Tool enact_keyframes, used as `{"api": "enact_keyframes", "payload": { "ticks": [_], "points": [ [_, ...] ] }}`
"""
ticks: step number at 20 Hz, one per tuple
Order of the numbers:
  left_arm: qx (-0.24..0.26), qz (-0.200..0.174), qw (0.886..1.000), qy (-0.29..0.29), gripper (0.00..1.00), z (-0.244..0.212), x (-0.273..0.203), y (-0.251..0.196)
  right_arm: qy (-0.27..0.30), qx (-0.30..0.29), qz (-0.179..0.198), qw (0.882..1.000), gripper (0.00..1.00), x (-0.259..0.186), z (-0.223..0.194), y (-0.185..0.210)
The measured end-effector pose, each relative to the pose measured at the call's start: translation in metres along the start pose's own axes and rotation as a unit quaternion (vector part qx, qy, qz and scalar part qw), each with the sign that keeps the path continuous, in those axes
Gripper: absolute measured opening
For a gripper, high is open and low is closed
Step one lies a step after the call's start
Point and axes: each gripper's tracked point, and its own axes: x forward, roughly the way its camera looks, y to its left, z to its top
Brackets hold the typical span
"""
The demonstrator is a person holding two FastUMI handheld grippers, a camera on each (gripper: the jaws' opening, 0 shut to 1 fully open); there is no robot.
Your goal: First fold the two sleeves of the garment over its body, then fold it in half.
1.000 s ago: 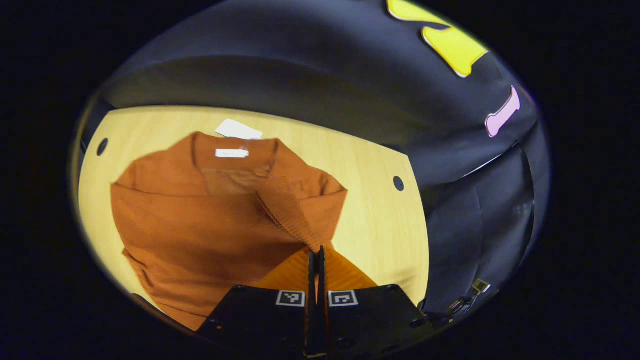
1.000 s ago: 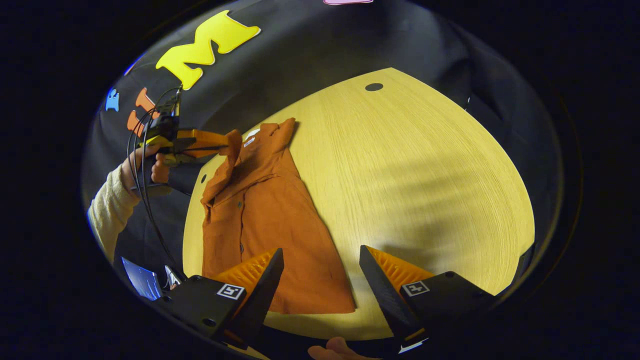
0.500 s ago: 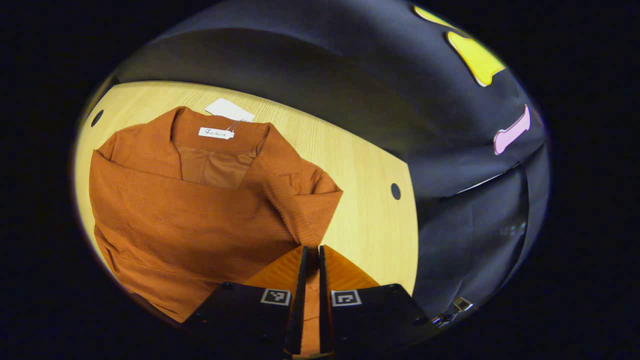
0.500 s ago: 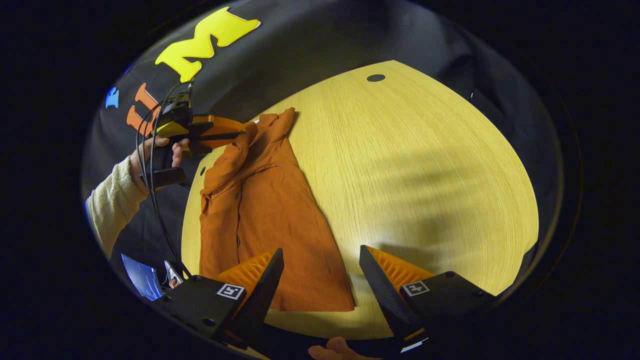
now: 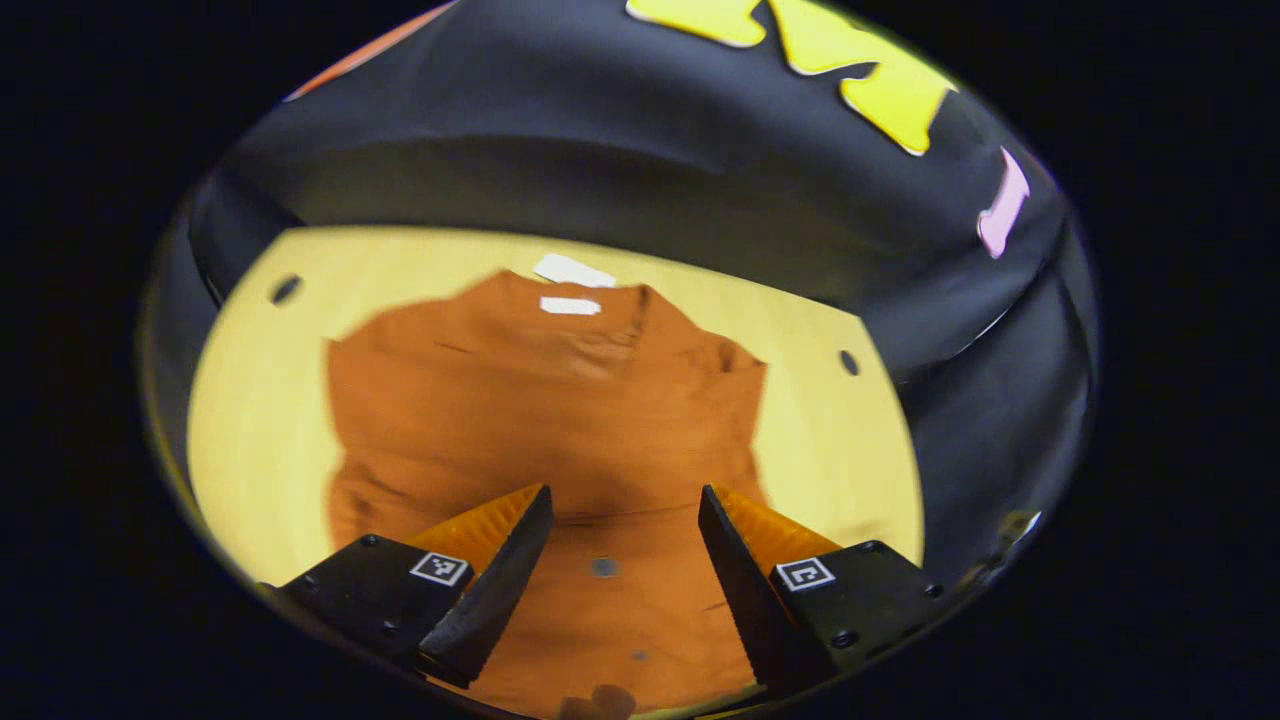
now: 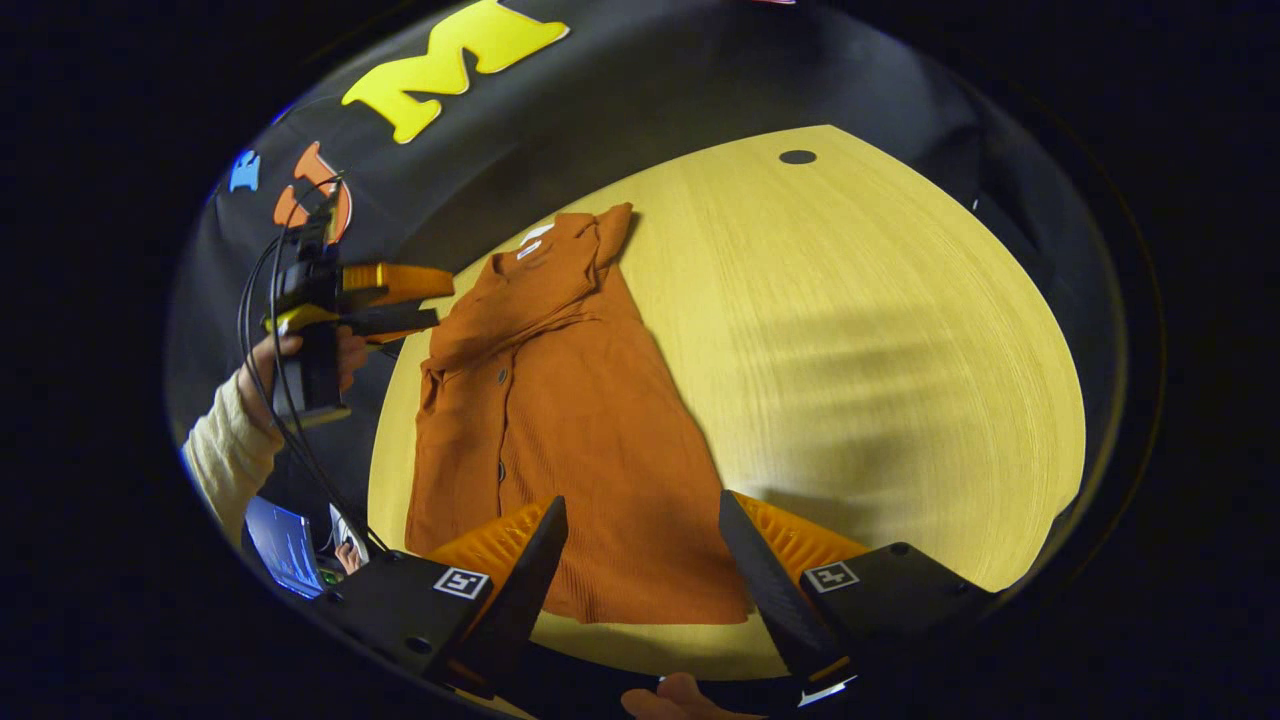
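Over the orange shirt (image 5: 560,420) on the table (image 6: 850,330), sleeves lying folded in, both my left gripper (image 5: 625,520) and right gripper (image 6: 640,530) gape wide, collar toward 12 o'clock.

1. The garment (image 6: 560,400) is seen as finely ribbed, matt woven cloth.
2. The tabletop (image 6: 850,330) is finished in pale wood with a fine straight grain and a soft sheen.
3. The booth wall (image 5: 600,150) is hung with smooth, matt cloth.
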Motion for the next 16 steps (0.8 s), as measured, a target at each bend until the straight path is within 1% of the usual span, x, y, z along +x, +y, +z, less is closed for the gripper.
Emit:
{"api": "enact_keyframes", "payload": {
  "ticks": [1, 3, 5, 7, 8, 9, 10, 11, 12, 13, 14, 15, 16],
  "points": [
    [0.015, 0.015, 1.0, -0.014, 0.96, -0.01, -0.013, 0.013, 0.002, -0.004, 0.001, 1.0, 0.98, 0.002, -0.002, 0.004],
    [0.019, 0.029, 0.999, -0.027, 0.96, -0.033, -0.033, 0.032, 0.004, -0.01, 0.001, 1.0, 0.98, 0.007, -0.005, 0.01],
    [0.004, 0.046, 0.999, -0.024, 0.96, -0.069, -0.05, 0.05, -0.015, -0.02, -0.008, 1.0, 0.98, 0.01, 0.0, 0.013],
    [-0.013, 0.08, 0.996, -0.027, 0.96, -0.104, -0.065, 0.076, -0.024, -0.037, -0.018, 0.999, 0.98, 0.014, 0.0, 0.013],
    [-0.022, 0.092, 0.995, -0.023, 0.96, -0.123, -0.071, 0.088, -0.019, -0.04, -0.019, 0.999, 0.94, 0.016, -0.003, 0.014],
    [-0.025, 0.104, 0.994, -0.016, 0.96, -0.142, -0.076, 0.1, -0.016, -0.04, -0.022, 0.999, 0.98, 0.017, -0.006, 0.013],
    [-0.025, 0.113, 0.993, -0.006, 0.96, -0.161, -0.081, 0.113, -0.017, -0.039, -0.027, 0.999, 0.98, 0.018, -0.006, 0.01],
    [-0.03, 0.119, 0.992, 0.006, 0.96, -0.181, -0.086, 0.124, -0.02, -0.037, -0.031, 0.999, 0.94, 0.017, -0.006, 0.006],
    [-0.039, 0.121, 0.992, 0.016, 0.96, -0.196, -0.09, 0.134, -0.02, -0.034, -0.034, 0.999, 0.94, 0.017, -0.007, 0.003],
    [-0.05, 0.128, 0.99, 0.026, 0.96, -0.21, -0.096, 0.143, -0.015, -0.032, -0.038, 0.999, 0.94, 0.017, -0.01, -0.003],
    [-0.062, 0.135, 0.988, 0.035, 0.96, -0.221, -0.101, 0.154, -0.01, -0.029, -0.043, 0.999, 0.98, 0.017, -0.012, -0.01],
    [-0.074, 0.141, 0.986, 0.041, 0.96, -0.229, -0.107, 0.164, -0.005, -0.024, -0.047, 0.999, 0.94, 0.016, -0.013, -0.017],
    [-0.081, 0.149, 0.985, 0.045, 0.96, -0.233, -0.115, 0.174, 0.001, -0.019, -0.047, 0.999, 0.94, 0.014, -0.016, -0.022]
  ]
}}
